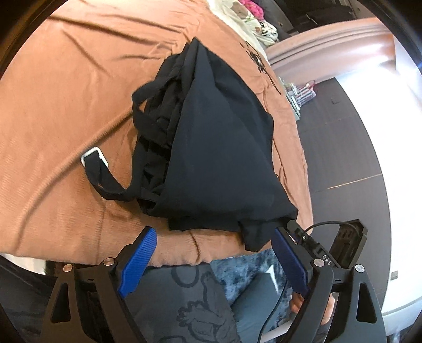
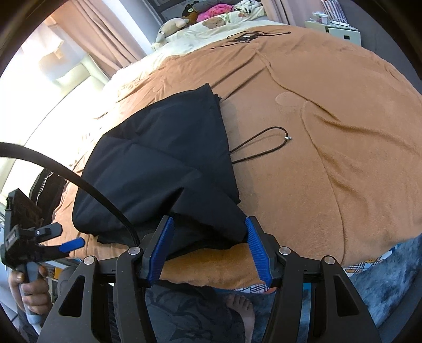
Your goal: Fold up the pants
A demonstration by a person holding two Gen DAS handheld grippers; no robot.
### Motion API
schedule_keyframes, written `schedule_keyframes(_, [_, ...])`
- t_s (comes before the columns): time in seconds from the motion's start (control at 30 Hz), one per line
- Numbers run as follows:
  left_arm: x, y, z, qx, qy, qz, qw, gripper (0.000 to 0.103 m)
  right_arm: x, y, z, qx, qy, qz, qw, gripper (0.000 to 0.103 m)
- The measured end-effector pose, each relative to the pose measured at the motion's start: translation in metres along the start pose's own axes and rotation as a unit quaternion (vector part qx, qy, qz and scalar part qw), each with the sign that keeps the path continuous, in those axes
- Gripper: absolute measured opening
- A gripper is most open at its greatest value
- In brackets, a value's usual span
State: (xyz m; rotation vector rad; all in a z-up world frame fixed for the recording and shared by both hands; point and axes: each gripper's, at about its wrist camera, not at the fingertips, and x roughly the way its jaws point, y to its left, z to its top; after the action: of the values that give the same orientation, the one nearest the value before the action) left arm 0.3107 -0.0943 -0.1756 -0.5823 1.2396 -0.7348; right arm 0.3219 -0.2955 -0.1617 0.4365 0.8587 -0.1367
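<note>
At the bed's (image 2: 329, 132) near edge, both grippers, left (image 1: 213, 261) and right (image 2: 209, 248), stand open around the black pants' (image 2: 163, 168) corner, which should lie flat before closing.

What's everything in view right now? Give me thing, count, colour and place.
pants: one, black, bunched near the bed's front edge
strap with white buckle: one, black, trailing off the pants onto the blanket
blanket: one, orange-brown, covering the bed
cord loop: one, dark, on the blanket beside the pants
tangled cords: dark, far end of the blanket
stuffed toys: several, mixed colours, at the head of the bed
left gripper: black with blue pads, open, nothing between them
right gripper: black with blue pads, a pants corner between its pads
bare foot: one, on the floor
</note>
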Motion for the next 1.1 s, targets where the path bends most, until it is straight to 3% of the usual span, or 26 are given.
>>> schedule_keyframes(0.3, [0.027, 0.011, 0.01, -0.01, -0.007, -0.014, 0.9998, 0.09, -0.004, -0.003, 0.0, -0.002, 0.005, -0.001, 1.0, 0.055])
schedule_keyframes(0.5, [0.021, 0.009, 0.019, -0.009, -0.055, 0.005, 0.9985, 0.087, -0.002, -0.007, -0.003, 0.004, 0.005, 0.005, 1.0, 0.055])
schedule_keyframes(0.57, [0.013, 0.006, 0.023, -0.009, -0.068, 0.011, 0.9976, 0.075, -0.001, -0.007, -0.004, 0.003, 0.003, 0.008, 1.0, 0.055])
schedule_keyframes(0.63, [0.006, 0.001, 0.027, -0.003, -0.075, 0.025, 0.9968, 0.054, -0.001, -0.008, -0.005, 0.0, 0.0, 0.011, 1.0, 0.055])
schedule_keyframes(0.7, [0.0, -0.005, 0.032, 0.002, -0.081, 0.028, 0.9963, 0.044, -0.001, -0.009, -0.006, -0.003, -0.002, 0.016, 1.0, 0.055])
schedule_keyframes(0.8, [-0.01, -0.018, 0.039, 0.011, -0.094, 0.027, 0.9951, 0.037, -0.001, -0.009, -0.007, -0.01, -0.007, 0.023, 1.0, 0.055])
schedule_keyframes(0.97, [-0.022, -0.042, 0.051, 0.033, -0.113, 0.02, 0.9928, 0.032, 0.001, -0.013, -0.008, -0.013, -0.012, 0.036, 0.999, 0.03])
schedule_keyframes(1.1, [-0.023, -0.064, 0.068, 0.051, -0.12, 0.02, 0.9913, 0.031, 0.003, -0.017, -0.008, -0.01, -0.015, 0.043, 0.999, 0.02])
